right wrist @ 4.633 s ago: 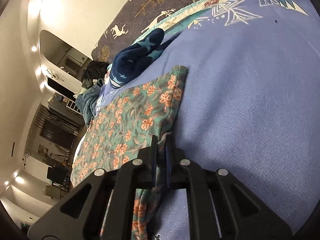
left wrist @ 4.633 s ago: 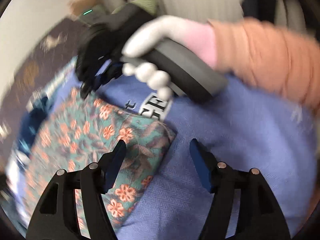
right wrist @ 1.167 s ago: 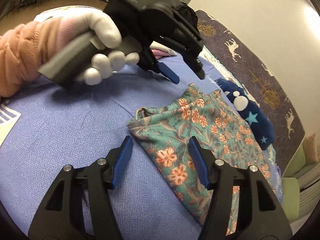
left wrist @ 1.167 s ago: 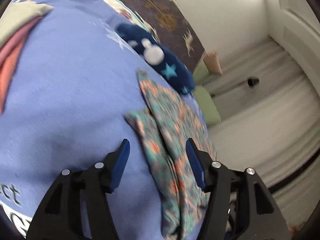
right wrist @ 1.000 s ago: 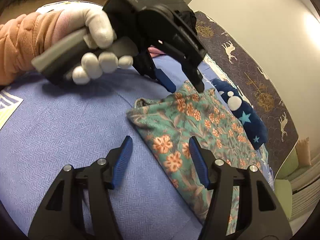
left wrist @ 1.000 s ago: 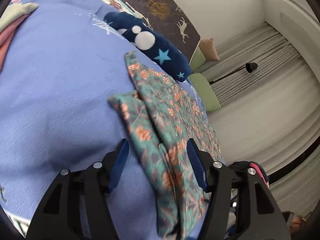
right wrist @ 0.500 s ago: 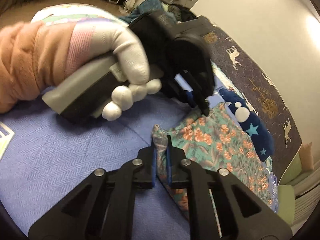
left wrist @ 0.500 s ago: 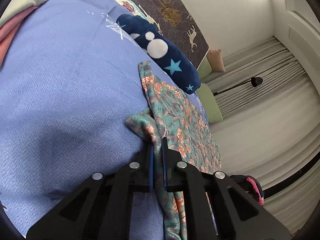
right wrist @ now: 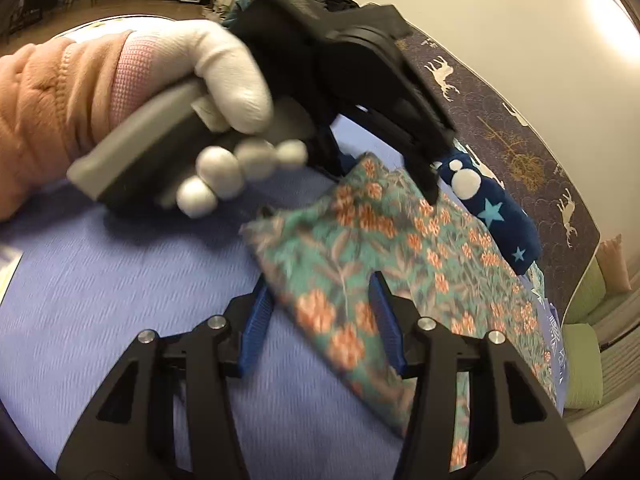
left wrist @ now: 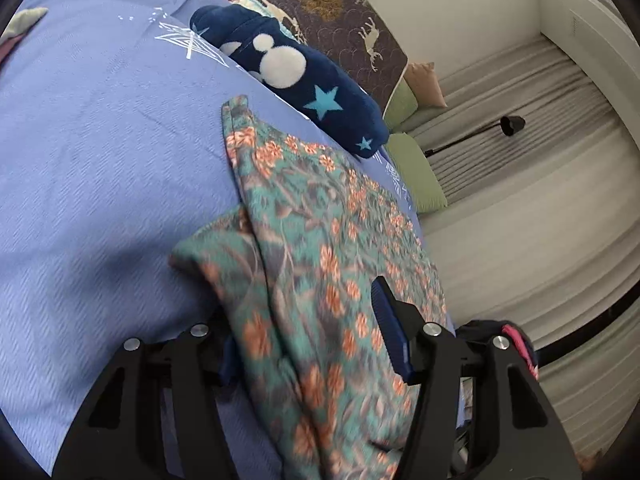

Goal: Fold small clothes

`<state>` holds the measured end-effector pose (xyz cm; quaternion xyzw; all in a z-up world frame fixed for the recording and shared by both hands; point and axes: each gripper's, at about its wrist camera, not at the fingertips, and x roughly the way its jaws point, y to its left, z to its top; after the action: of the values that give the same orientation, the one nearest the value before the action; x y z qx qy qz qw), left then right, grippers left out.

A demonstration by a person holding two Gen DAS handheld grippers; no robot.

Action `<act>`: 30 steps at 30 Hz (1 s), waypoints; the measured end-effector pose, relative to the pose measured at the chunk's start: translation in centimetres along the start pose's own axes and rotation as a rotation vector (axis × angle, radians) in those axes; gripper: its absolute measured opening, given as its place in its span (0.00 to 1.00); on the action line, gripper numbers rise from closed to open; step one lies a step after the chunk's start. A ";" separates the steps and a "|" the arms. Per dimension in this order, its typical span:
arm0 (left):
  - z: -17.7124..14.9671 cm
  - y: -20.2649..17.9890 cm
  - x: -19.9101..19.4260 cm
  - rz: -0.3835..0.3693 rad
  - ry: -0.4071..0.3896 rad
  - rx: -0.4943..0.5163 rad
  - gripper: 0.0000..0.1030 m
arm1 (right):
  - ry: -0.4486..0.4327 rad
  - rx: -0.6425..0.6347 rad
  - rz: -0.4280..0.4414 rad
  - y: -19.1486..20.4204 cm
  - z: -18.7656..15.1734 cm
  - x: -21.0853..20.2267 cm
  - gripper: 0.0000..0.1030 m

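Note:
A teal garment with orange flowers (left wrist: 320, 248) lies on the blue bedspread (left wrist: 92, 152), its near edge folded over the rest. My left gripper (left wrist: 308, 332) is open, its jaws either side of the near fold; cloth covers the left finger. In the right wrist view the garment (right wrist: 360, 248) lies ahead, and my right gripper (right wrist: 320, 320) is open over its near corner. The left gripper (right wrist: 384, 160), held by a white-gloved hand, hovers over the garment's far edge.
A rolled navy fleece with stars and white dots (left wrist: 296, 76) lies just beyond the garment. A dark patterned headboard (left wrist: 332, 12), green cushions (left wrist: 416, 168) and grey curtains (left wrist: 520, 184) are behind. The person's orange sleeve (right wrist: 44, 104) is at the left.
Both grippers were shut on the garment's near edge half a second ago and have now opened, letting it go. The folded edge now lies on top of the garment.

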<state>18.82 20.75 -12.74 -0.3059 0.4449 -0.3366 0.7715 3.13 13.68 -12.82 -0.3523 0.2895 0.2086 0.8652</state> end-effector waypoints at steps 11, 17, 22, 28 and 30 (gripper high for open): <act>1.2 1.0 0.8 0.012 -0.007 -0.041 0.35 | 0.001 0.040 0.017 -0.7 0.6 1.2 0.48; 1.5 1.8 1.1 0.014 -0.019 -0.075 0.15 | -0.019 0.027 0.008 -0.4 1.0 1.5 0.43; 1.6 1.5 1.0 0.017 -0.029 -0.066 0.12 | -0.066 0.049 0.028 -1.0 1.0 0.8 0.14; 2.3 0.1 0.7 0.019 -0.050 -0.060 0.11 | -0.152 0.154 0.037 -3.4 1.1 -1.4 0.11; 2.6 -0.7 0.6 0.022 -0.055 -0.050 0.11 | -0.171 0.174 0.038 -4.0 1.1 -2.0 0.11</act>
<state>21.16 20.35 -11.42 -0.3293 0.4352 -0.3083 0.7792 4.25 11.54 -8.92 -0.2515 0.2383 0.2285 0.9098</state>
